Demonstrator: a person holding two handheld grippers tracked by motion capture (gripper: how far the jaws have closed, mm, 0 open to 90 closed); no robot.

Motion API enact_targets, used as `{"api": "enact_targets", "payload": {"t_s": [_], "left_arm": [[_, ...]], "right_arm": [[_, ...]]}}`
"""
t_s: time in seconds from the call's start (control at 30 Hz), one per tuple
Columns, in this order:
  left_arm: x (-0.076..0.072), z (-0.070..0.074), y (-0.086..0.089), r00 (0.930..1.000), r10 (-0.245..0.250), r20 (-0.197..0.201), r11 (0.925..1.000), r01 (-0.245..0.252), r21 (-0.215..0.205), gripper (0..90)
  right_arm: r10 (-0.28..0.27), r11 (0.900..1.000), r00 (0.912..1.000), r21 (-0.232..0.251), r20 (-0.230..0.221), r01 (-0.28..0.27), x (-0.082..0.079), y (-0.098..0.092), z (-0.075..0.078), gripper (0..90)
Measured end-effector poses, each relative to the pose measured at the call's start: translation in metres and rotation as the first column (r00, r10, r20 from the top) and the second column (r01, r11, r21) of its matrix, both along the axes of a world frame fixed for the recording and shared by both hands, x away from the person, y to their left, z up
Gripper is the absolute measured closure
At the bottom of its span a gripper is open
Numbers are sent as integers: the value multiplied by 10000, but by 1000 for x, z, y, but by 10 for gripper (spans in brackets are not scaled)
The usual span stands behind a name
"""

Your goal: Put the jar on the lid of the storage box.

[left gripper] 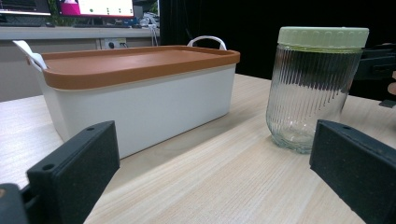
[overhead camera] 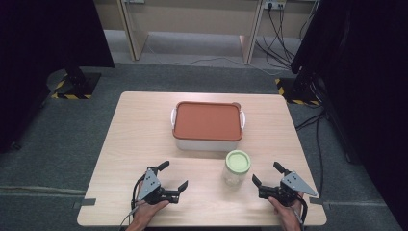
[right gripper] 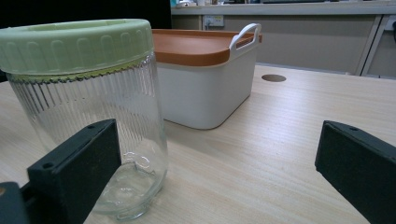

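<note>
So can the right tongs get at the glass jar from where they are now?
Probably yes. The right tongs stand open on the table just beside the glass jar, with bare wood between them. The white box sits behind the jar, out of the way, and the left tongs are on the jar's other side.

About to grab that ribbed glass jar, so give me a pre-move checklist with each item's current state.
1. Right tool open: ok, jaws spread wide.
2. Left tool open: ok, jaws spread and holding nothing.
3. Glass jar upright on the table: ok.
4. Green lid seated on the jar: ok; how tight it is, cannot tell.
5. Jar clear of the white storage box with the orange lid: ok, a gap shows between them in the left gripper view.
6. Jar between the right tool's jaws: not ok, it sits off to the left of them.
</note>
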State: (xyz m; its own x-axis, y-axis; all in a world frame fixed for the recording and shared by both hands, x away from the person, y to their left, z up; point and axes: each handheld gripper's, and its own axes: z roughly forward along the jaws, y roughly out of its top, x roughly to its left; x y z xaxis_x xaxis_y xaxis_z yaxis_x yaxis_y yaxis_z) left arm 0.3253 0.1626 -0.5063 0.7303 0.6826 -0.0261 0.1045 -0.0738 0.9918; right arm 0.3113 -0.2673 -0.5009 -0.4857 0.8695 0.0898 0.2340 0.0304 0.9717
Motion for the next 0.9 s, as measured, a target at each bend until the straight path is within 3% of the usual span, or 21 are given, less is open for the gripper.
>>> {"api": "enact_targets", "payload": {"t_s": [0.9], "left_arm": [[0, 0, 0, 10000, 15, 4, 10000, -15, 9, 10]], "right_arm": [[668, 9977, 9976, 80, 160, -669, -4, 10, 3, 6]]}}
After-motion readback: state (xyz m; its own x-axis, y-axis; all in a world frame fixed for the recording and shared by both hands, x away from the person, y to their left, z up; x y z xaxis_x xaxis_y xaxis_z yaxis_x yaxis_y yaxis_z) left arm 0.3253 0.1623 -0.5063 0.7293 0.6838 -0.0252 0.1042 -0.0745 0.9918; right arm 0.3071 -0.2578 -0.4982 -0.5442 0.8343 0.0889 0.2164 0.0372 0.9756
